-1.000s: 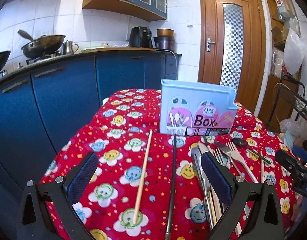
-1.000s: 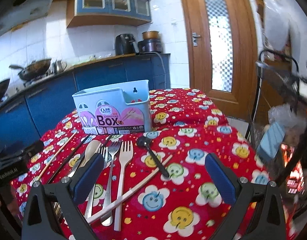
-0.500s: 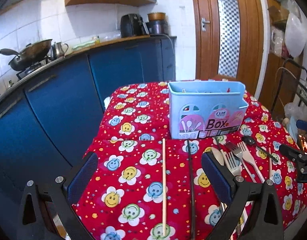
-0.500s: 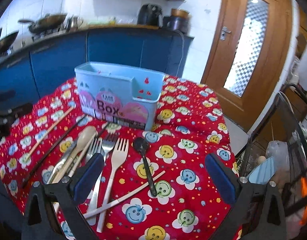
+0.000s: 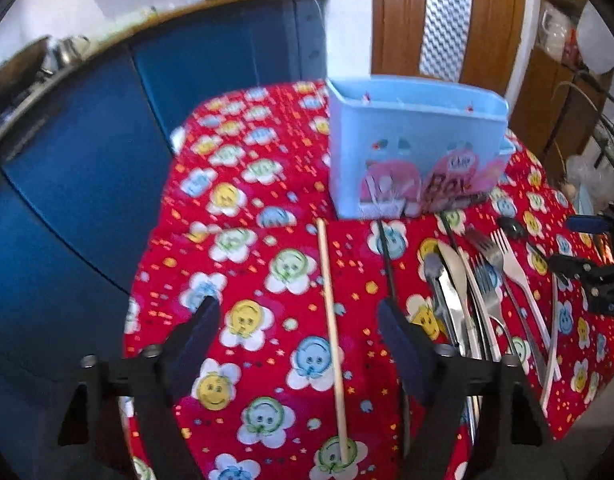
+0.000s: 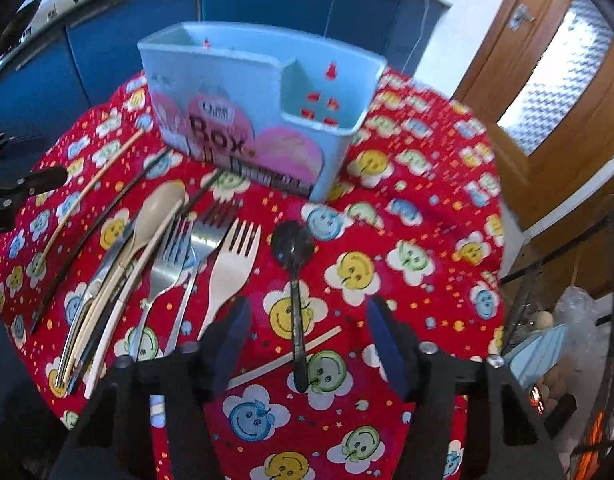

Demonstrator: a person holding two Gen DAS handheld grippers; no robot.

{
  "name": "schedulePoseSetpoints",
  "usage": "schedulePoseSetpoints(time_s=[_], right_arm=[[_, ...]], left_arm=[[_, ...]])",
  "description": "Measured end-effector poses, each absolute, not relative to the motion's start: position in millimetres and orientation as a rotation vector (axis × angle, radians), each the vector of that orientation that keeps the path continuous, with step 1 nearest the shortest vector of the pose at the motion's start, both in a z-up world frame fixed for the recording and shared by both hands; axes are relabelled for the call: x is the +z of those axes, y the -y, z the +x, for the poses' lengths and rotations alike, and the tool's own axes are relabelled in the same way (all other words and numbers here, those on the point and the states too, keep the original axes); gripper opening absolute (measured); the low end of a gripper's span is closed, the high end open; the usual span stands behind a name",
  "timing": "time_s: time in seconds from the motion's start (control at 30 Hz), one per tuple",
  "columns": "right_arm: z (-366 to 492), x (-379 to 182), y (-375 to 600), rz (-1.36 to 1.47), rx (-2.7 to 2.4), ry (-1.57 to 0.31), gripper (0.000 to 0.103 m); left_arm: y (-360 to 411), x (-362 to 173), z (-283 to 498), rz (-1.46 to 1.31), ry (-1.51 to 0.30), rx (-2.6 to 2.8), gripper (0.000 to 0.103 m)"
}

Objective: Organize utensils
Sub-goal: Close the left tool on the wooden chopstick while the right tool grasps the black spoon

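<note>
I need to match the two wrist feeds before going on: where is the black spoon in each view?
Left wrist: the black spoon lies far right, its bowl just right of the forks, near the picture's edge.
Right wrist: the black spoon lies centre, its handle running down between the gripper's fingers.
Shared landmark: the light blue utensil box, standing beyond the cutlery in both.

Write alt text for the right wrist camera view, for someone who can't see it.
The right hand-held gripper hovers, jaws just narrowing but empty, over a black spoon on a red smiley-flower tablecloth. Forks, a wooden spoon and chopsticks lie to the left; a light blue utensil box stands behind.
</note>
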State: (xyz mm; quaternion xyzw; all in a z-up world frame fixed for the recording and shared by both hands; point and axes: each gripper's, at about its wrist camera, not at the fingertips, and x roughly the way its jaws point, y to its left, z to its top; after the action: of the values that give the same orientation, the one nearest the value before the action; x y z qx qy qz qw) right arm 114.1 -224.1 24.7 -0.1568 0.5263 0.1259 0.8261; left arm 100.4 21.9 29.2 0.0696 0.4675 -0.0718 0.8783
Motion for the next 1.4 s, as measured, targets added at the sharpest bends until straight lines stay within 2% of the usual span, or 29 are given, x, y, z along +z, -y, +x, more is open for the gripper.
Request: schedulePoseSetpoints(time_s=[0.07, 0.3, 0.4, 0.63, 1.0, 1.1, 1.13, 1.17, 1.3, 1.4], right_arm=[[121, 21, 225, -0.320, 0.287, -1.166, 0.048], [133, 11, 222, -0.331, 0.332, -1.254, 0.040], [139, 10, 220, -0.345, 0.349, -1.278, 0.037], [156, -1, 221, -0.345, 0.362, -1.353, 0.024], [185, -9, 221, -0.351, 0.364, -1.391, 0.023], [183, -7, 210, -0.373, 0.362, -1.396, 0.015], [184, -9, 204, -0.373, 0.361, -1.396, 0.009], [184, -9, 202, -0.375, 0.359, -1.396, 0.008], [184, -9, 194, -0.368, 0.340, -1.373, 0.008], [177, -6, 195, -0.316, 0.340, -1.347, 0.008]], left_arm=[[-20, 22, 108, 0.132, -1.035, -0.186, 0.068], [-20, 5, 124, 0.109, -1.147, -0.242, 0.045], [-22, -2, 130, 0.097, -1.194, -0.262, 0.039], [-20, -10, 134, 0.146, -1.278, -0.330, 0.030], [-20, -13, 152, 0.203, -1.331, -0.407, 0.022], [-17, -14, 154, 0.221, -1.330, -0.408, 0.021], [-18, -14, 155, 0.216, -1.332, -0.404, 0.020], [-18, -14, 157, 0.209, -1.332, -0.399, 0.016], [-18, -10, 154, 0.127, -1.348, -0.374, 0.006], [-29, -10, 151, 0.066, -1.350, -0.375, 0.005]])
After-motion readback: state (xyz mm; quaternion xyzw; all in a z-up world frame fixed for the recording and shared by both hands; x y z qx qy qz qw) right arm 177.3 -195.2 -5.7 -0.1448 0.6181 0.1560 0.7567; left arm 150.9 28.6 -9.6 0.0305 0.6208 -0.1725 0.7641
